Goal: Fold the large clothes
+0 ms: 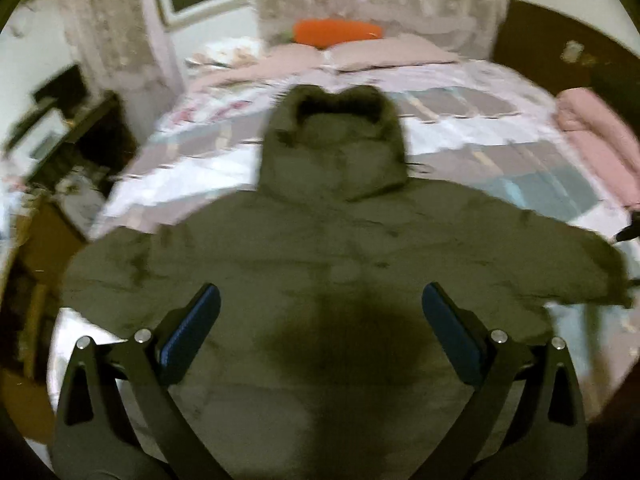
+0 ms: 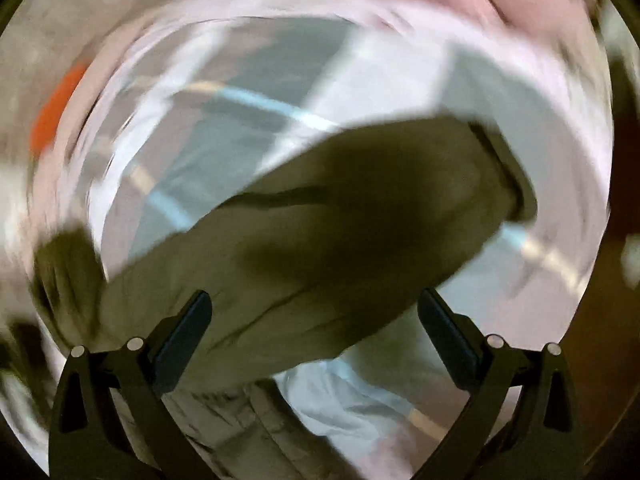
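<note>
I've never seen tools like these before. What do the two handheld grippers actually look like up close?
Both look alike. The left gripper has two black curved arms with cut-out slots and round silver pins at the joints, ending in flat dark blue pads. The right gripper has the same black arms, silver pins and dark pads. No cables or markings show.

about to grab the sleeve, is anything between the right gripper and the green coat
Nothing visible. In the right wrist view the right gripper hangs open directly over the coat's sleeve, with only bedspread around it. The left gripper is also open, above the coat body.
</note>
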